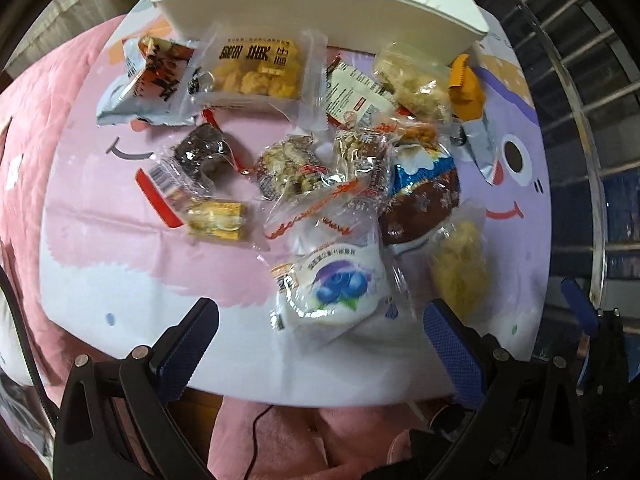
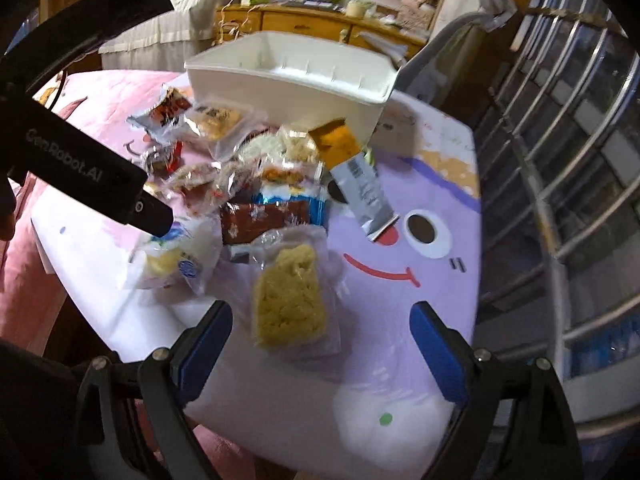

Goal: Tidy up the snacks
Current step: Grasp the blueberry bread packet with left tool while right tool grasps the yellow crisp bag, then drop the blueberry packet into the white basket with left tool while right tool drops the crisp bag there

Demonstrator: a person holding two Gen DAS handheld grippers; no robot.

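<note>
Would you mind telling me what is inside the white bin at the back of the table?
The white bin shows only bare inner walls with small ribs in the right wrist view; no snacks appear inside. Its floor is hidden behind the near rim, so I cannot confirm that it is empty.

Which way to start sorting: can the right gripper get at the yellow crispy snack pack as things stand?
Probably yes. The right gripper is open, and the yellow crispy snack pack lies flat between its fingers at the pile's near edge, nothing on top of it.
</note>
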